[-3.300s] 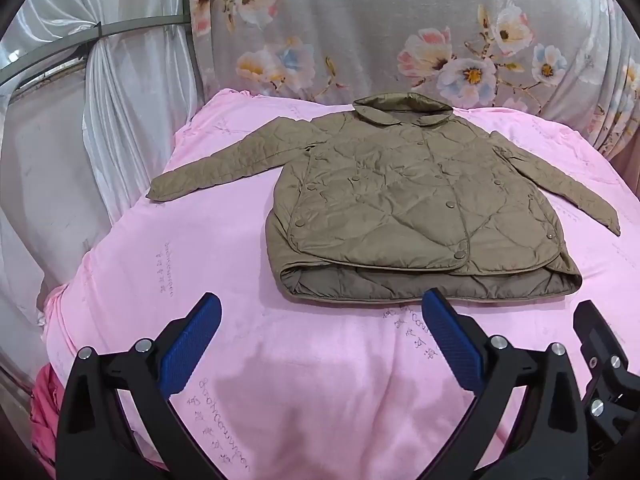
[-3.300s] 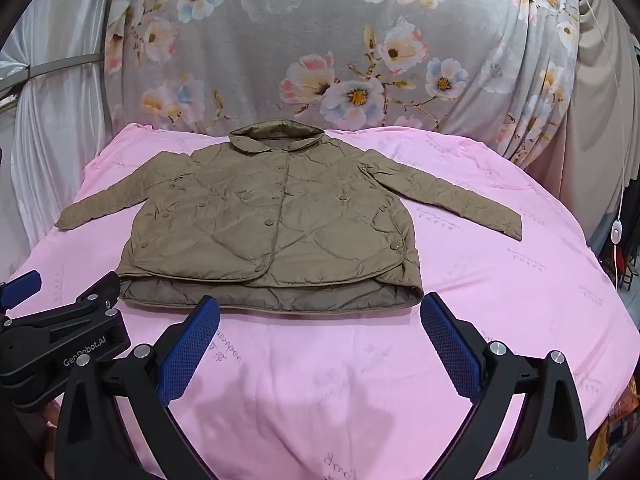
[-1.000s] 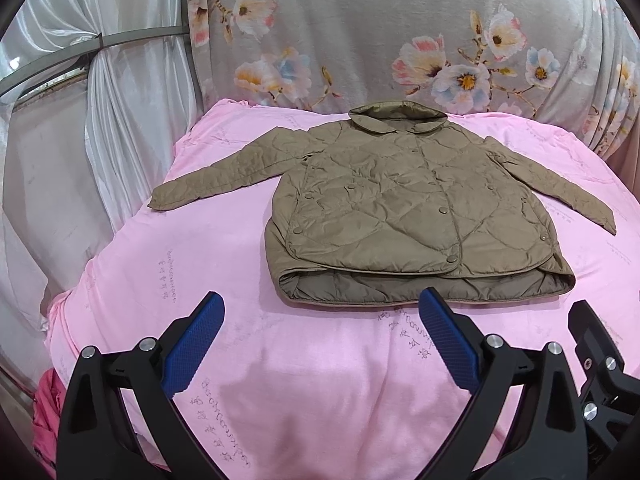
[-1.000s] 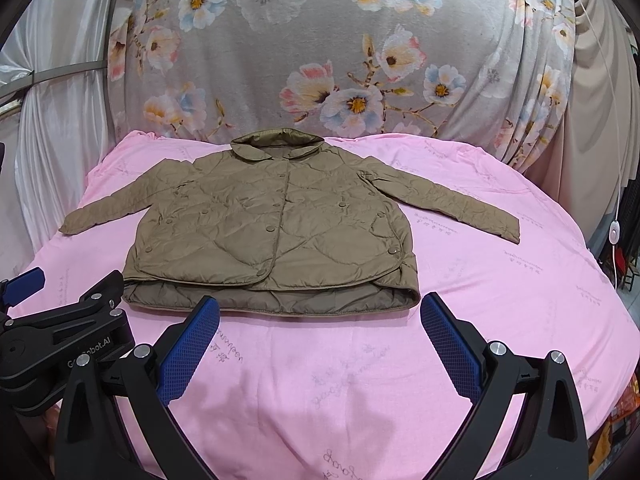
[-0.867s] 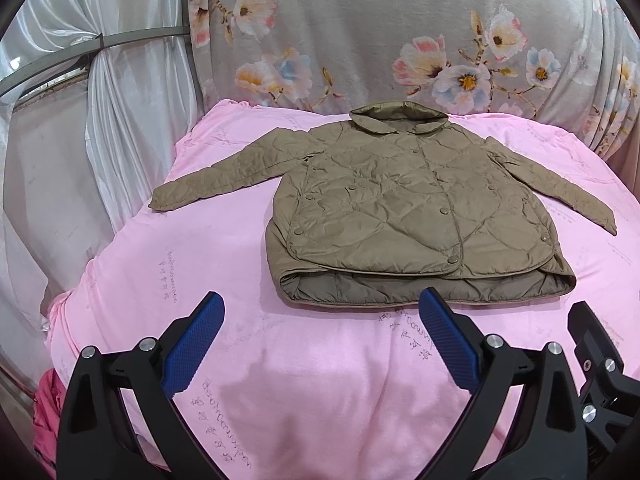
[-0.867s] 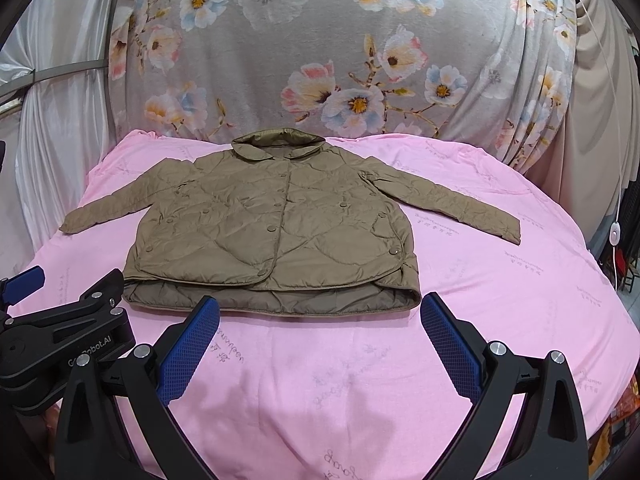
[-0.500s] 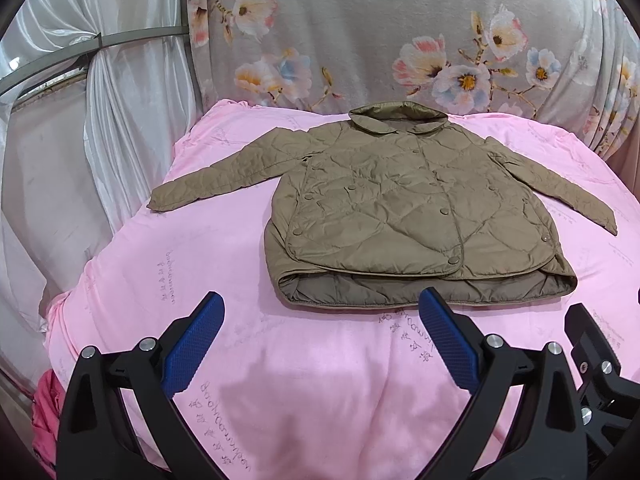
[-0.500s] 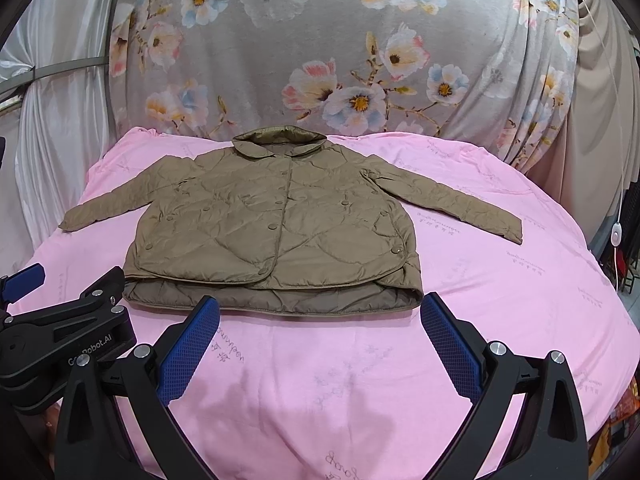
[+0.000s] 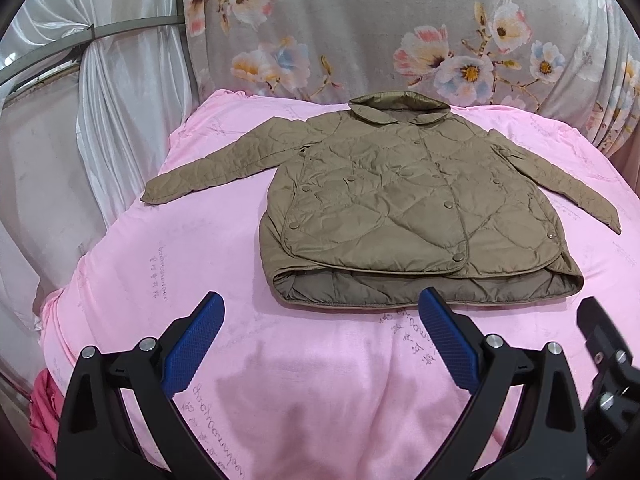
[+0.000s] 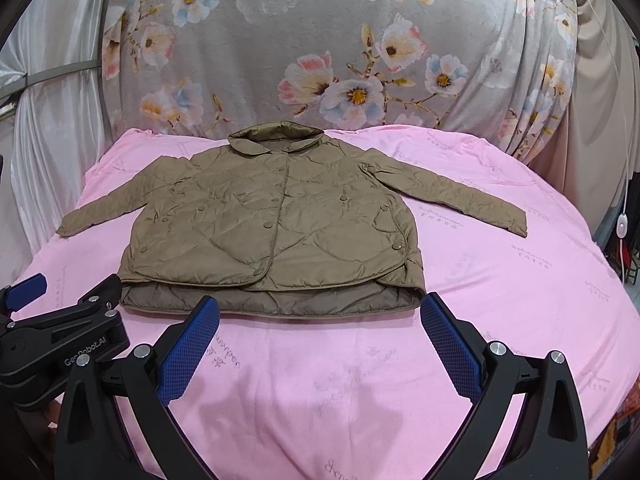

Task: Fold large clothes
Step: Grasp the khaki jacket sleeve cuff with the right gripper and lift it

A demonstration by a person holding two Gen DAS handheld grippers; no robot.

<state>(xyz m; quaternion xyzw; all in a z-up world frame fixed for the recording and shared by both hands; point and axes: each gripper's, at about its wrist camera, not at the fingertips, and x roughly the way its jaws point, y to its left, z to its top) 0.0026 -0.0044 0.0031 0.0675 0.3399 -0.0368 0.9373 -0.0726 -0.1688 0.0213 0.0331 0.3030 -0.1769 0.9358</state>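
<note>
Garment: olive quilted jacket point(image 9: 404, 204) lying flat, front side up, snaps fastened, collar point(image 9: 398, 105) at the far edge, hem point(image 9: 424, 286) toward the cameras.
Sleeves: both spread outward; left sleeve point(image 9: 224, 166) angled toward the left edge of the pink sheet, right sleeve point(image 10: 452, 192) angled toward the right edge.
Hem detail: front panel sits shorter than the back panel; darker lining shows along the near edge.
Surface: pink sheet point(image 9: 320, 364) with faint printed script, covering the tabletop; jacket roughly centred on it.
Left hand-held gripper point(image 9: 318, 340): jaws spread wide, blue pads point(image 9: 192, 344) apart, nothing between them; held above the sheet, just short of the hem, not touching the jacket.
Right hand-held gripper point(image 10: 320, 346): jaws likewise spread wide, nothing held; above the sheet, near the hem.
Relative position: the left unit appears at the lower left of the right wrist view, beside the right one.
Backdrop: grey floral curtain point(image 10: 340, 48) behind the far edge; white drape point(image 9: 120, 92) on the left.
</note>
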